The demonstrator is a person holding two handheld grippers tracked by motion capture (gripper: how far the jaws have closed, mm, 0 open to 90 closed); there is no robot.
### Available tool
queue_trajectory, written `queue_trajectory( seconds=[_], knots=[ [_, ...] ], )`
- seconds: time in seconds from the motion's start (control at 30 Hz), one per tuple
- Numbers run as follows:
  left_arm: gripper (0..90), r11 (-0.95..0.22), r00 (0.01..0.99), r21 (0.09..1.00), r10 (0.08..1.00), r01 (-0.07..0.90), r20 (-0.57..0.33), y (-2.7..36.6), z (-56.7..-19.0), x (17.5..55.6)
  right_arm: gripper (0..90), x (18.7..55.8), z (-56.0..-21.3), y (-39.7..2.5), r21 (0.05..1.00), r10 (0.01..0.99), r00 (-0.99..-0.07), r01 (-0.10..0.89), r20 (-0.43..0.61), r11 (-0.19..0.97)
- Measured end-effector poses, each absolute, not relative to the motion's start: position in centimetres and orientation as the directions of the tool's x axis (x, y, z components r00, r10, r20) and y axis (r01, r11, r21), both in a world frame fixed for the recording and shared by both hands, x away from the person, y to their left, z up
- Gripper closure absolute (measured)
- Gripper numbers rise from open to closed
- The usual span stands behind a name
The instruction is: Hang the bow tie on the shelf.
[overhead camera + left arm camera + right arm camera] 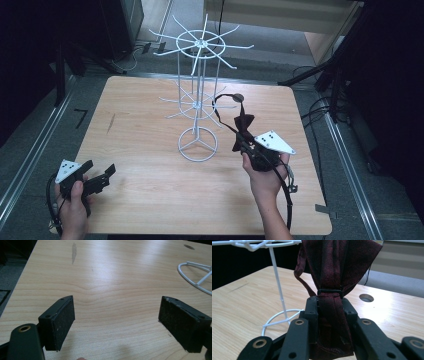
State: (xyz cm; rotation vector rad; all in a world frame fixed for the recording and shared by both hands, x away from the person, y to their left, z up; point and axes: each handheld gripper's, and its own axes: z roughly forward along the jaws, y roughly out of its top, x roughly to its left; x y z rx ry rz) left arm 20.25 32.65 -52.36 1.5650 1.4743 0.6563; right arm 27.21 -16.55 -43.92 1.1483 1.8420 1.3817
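Dark red bow tie (337, 277) sits clamped at its middle in the right claw (243, 145), right of centre in the high view, lifted off the counter (150, 150). Jaws pinch the knot just below the black band; the upper wing fans out above them in the right gripper view. The thin strap (222, 102) loops up and left from the tie, toward the lower tier of the white wire rack (199, 102).

Rack: 2 tiers of radiating hooks on a central post, ring base (198, 144) resting mid-counter. The strap appears to be on or just beside a lower hook; contact cannot be told.

Left claw (102, 177) hovers released at lower left of the high view, jaws wide apart over bare wood, nothing between them, well apart from the rack.

Risks, as judged:
- Strap snags a neighbouring hook and drags the light rack, tipping or sliding it; nothing steadies the base.
- Grip is on soft folded cloth, so a tug could pull the tie from the jaws.
- Strap slips off the hook tip once released.

Room: open counter to the left and bottom of the frame; the right edge lies near the right hand (265, 180). A round hole (366, 297) sits in the counter behind the tie.
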Motion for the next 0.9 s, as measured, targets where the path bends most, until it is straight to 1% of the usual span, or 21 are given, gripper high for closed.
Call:
queue_trajectory(
  seconds=[0.4,0.57,0.9],
  knots=[
    [14.5,0.074,0.162,0.854,0.97,0.515,-0.182,32.7,-52.4,20.2,74.1,27.5,-44.6,-15.1,0.942,0.865,-0.498,0.313,0.055,0.12],
    [14.5,0.074,0.162,0.854,0.97,0.515,-0.182,32.7,-52.4,20.3,74.0,27.6,-45.0,-14.5,0.94,0.861,-0.508,0.311,0.038,0.143],
    [14.5,0.074,0.162,0.854,0.97,0.515,-0.182,32.7,-52.4,20.3,74.0,28.1,-46.3,-13.4,0.924,0.852,-0.521,0.346,0.043,0.165]
  ],
)
